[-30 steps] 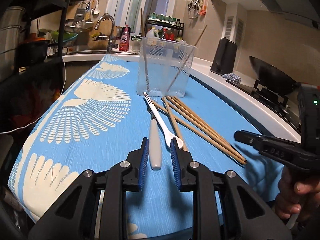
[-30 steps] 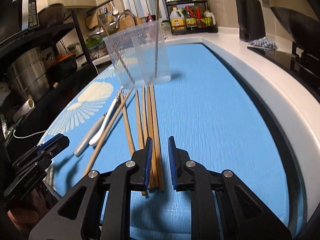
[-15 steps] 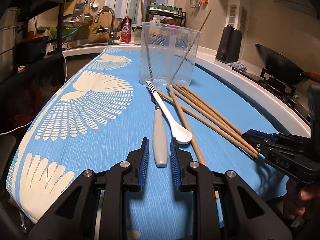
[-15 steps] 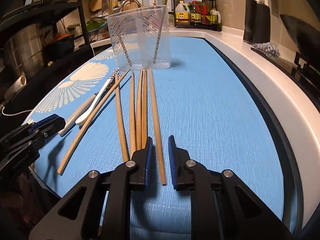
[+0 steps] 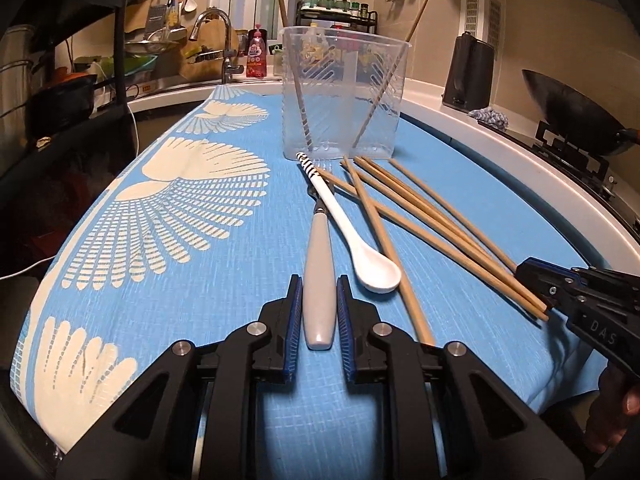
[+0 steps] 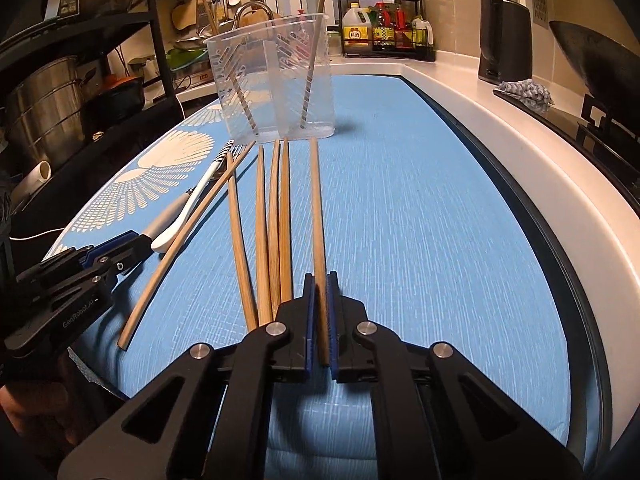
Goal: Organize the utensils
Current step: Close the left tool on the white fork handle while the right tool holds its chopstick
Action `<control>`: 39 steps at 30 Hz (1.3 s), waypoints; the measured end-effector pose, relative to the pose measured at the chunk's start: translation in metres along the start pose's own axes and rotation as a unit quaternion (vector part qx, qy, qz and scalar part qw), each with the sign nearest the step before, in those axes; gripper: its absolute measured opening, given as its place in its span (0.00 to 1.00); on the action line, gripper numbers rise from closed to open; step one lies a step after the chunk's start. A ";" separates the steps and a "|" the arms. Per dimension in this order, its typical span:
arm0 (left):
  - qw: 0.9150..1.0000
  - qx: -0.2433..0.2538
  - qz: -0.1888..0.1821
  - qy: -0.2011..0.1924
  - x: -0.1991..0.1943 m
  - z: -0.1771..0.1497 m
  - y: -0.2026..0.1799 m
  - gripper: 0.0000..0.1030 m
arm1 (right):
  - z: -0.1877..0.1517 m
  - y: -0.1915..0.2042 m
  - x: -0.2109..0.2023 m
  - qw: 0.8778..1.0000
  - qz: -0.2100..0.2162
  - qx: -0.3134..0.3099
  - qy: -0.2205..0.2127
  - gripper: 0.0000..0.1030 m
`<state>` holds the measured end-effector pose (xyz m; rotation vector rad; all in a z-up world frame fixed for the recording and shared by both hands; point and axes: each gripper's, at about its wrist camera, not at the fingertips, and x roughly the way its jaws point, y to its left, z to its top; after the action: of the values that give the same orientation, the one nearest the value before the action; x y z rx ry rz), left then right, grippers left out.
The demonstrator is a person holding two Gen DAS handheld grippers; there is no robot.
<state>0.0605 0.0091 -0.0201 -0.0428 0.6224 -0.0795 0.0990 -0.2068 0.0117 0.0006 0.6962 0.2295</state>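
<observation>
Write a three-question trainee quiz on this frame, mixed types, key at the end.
1. True or false: the right gripper is shut on a chopstick.
2. What lies between the pads of the left gripper? A: white spoon. B: grey-handled utensil. C: bottle.
3. How many standing chopsticks are in the clear holder?
Key: 1 true. 2 B; the jaws have just closed further on it. 3 two.

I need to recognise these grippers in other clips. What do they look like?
Both the left gripper and the right gripper are matte black plastic with triangular cut-outs, silver pivot bolts and ribbed blue pads. White lettering marks their sides. No cables or sleeves are visible.
</observation>
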 end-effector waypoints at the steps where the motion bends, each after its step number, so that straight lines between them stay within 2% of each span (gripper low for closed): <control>1: 1.000 -0.001 0.008 -0.004 -0.004 -0.001 0.002 0.17 | -0.001 -0.001 -0.001 1.000 -0.005 0.004 -0.001 0.06; 5: 1.000 -0.016 0.020 -0.009 -0.016 -0.009 0.014 0.17 | -0.004 -0.008 -0.007 0.999 -0.024 0.021 -0.007 0.06; 10: 0.999 -0.015 0.015 -0.027 -0.027 -0.020 0.021 0.17 | -0.009 -0.012 -0.010 0.999 -0.029 0.023 -0.013 0.06; 22: 0.999 -0.020 0.007 -0.042 -0.022 -0.022 0.023 0.19 | -0.016 -0.010 -0.017 0.998 -0.049 0.009 -0.033 0.09; 26: 0.999 -0.018 0.009 -0.047 -0.022 -0.024 0.022 0.19 | -0.020 -0.010 -0.019 0.997 -0.058 0.007 -0.043 0.14; 39: 0.998 -0.021 0.009 -0.055 -0.023 -0.027 0.021 0.19 | -0.018 -0.010 -0.016 0.997 -0.059 0.007 -0.052 0.13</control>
<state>0.0276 0.0320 -0.0299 -0.0807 0.5150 -0.0459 0.0772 -0.2217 0.0072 -0.0149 0.5929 0.1102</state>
